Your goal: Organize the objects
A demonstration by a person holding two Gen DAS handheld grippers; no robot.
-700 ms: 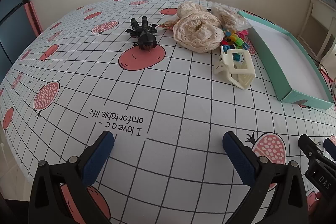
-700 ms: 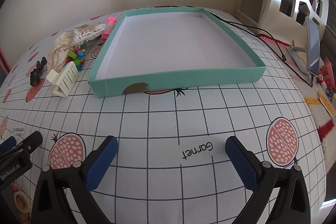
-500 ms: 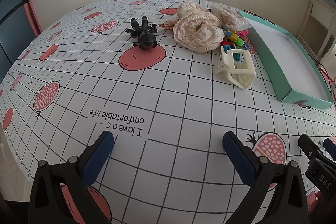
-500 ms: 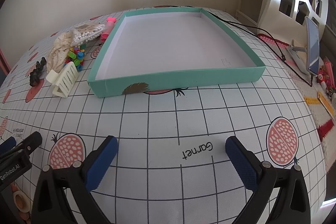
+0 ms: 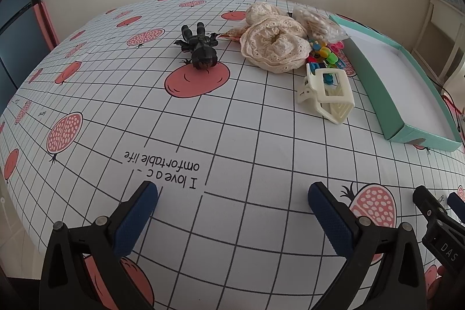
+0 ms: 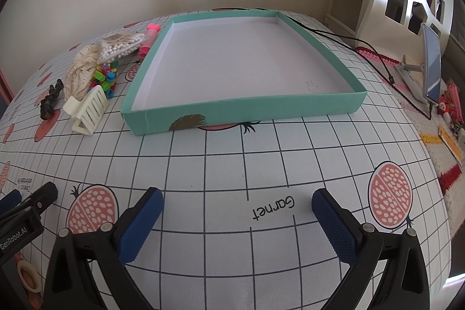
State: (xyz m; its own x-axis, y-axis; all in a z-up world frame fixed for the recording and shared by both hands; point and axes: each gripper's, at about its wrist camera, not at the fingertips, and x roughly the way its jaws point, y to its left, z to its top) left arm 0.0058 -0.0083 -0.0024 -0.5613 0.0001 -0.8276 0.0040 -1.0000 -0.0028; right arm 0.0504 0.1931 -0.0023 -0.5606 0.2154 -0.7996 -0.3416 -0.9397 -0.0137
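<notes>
Left hand-held gripper [image 5: 232,191] spread wide, nothing between its blue pads [image 5: 132,222], low over the near part of the table [image 5: 232,135]. Right hand-held gripper [image 6: 237,199] likewise wide apart and empty, hovering over the "Garnet" print. Each one's tip pokes into the other's view at the bottom corner, mostly cut off by the frame.

Open gridded cloth fills the room between the grippers and the objects.

Mid-table: cream hair claw clip [image 5: 327,93] lying on its side, just left of the teal tray [image 6: 241,114]. The clip partly covers the pile of small coloured clips [image 5: 324,57] behind it; number of pieces too small to tell. Black figurine [image 5: 200,50] lies flat, head toward the camera, on a red fruit print, apart from the rest; detail hard to make out.

Further back: cream lace scrunchie [image 5: 274,45] touching the coloured clips, with a second lace piece behind it, mostly hidden. Clear bag of cotton swabs [image 6: 120,45] resting on the lace. Pink tube [image 6: 148,39] beside the tray's far-left wall, its lower part hidden.

Tray interior is white and bare, its near wall facing the right gripper. In the left view the tray's right end is cut off. A black cable [image 6: 348,39] runs past its right edge.
</notes>
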